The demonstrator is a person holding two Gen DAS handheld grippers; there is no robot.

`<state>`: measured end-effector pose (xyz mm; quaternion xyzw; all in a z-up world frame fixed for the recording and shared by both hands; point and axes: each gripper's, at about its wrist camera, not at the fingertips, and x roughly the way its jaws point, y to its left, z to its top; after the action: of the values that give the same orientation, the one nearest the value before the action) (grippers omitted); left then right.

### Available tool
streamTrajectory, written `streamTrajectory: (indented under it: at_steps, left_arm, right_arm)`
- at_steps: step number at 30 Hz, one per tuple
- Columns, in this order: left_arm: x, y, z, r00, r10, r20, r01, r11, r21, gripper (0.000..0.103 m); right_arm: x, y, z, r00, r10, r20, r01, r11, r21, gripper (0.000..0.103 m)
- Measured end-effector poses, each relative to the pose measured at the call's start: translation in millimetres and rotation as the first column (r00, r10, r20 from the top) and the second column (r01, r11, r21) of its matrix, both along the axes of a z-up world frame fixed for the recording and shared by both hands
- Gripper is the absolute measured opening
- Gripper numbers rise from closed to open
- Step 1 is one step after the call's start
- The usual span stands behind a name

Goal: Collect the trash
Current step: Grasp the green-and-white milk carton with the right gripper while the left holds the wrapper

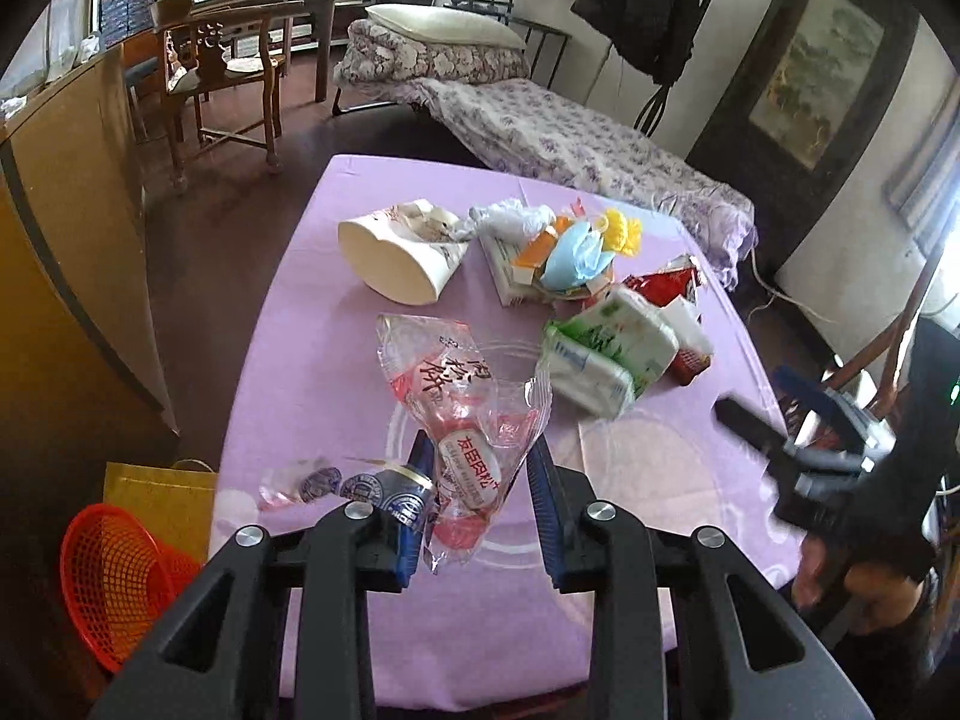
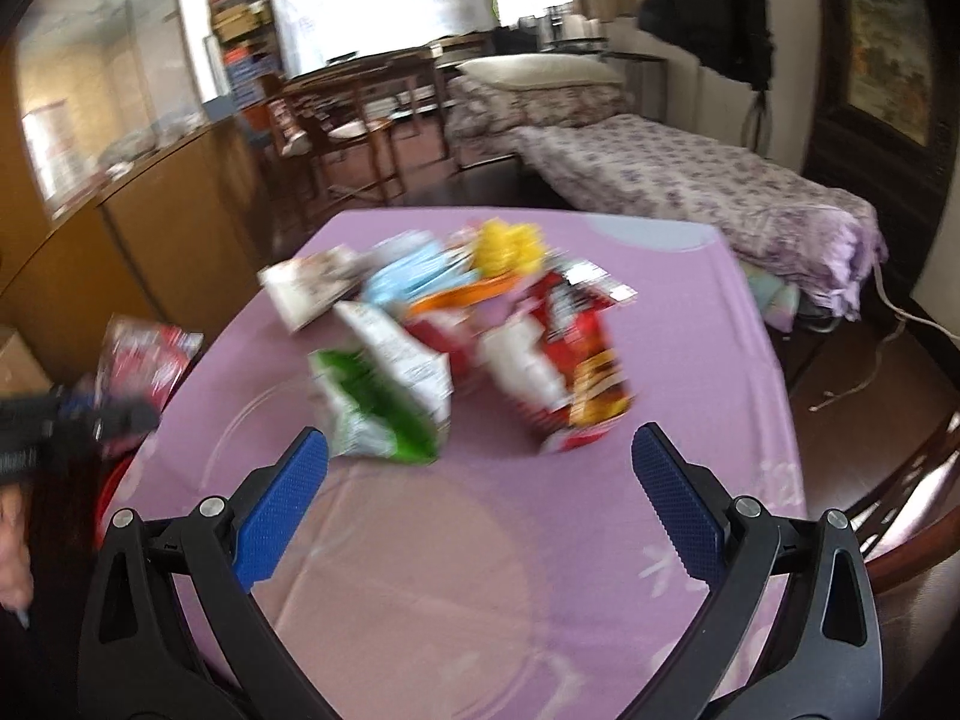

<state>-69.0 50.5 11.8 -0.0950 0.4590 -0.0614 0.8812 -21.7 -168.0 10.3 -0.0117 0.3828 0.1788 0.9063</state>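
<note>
Now mid-collection, one piece in hand: left gripper (image 1: 480, 504) clamped on a clear plastic snack wrapper (image 1: 462, 408) with red print, pinched between the blue pads (image 1: 543, 498) and hanging crumpled above the purple tablecloth (image 1: 630, 480). Right gripper (image 2: 480, 480) spread wide with nothing between its fingers, poised over bare cloth just short of the green-and-white tissue pack (image 2: 384, 402) and the red snack bag (image 2: 570, 372). Rest of the trash heaped mid-table: paper cup (image 1: 396, 252) tipped on its side, blue face mask (image 1: 579, 255), yellow scrap. Next, probably: carry the wrapper left, off the table edge, toward the red mesh basket (image 1: 114, 576) on the floor, release over its mouth, keeping the trailing film clear of the rim.
</note>
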Motion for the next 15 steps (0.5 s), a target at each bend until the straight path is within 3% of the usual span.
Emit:
streamTrajectory:
  at_steps: [7,11,15]
  left_arm:
    - [-3.5,9.1,-0.2,1.0,0.006,0.008,-0.006,0.999,-0.044,0.031]
    - [-6.2,17.6,-2.1,1.0,0.017,0.009,-0.016,0.998,-0.061,0.031]
    - [-5.7,20.5,-3.6,1.0,0.019,0.007,-0.019,0.998,-0.061,0.031]
  right_arm:
    - [-1.4,37.2,-16.6,0.99,0.126,-0.069,-0.132,0.986,-0.101,0.097]
    - [4.4,46.6,-24.7,0.989,0.128,-0.073,-0.138,0.979,-0.153,0.096]
    - [10.8,50.4,-19.3,0.989,0.135,-0.056,-0.142,0.98,-0.141,0.083]
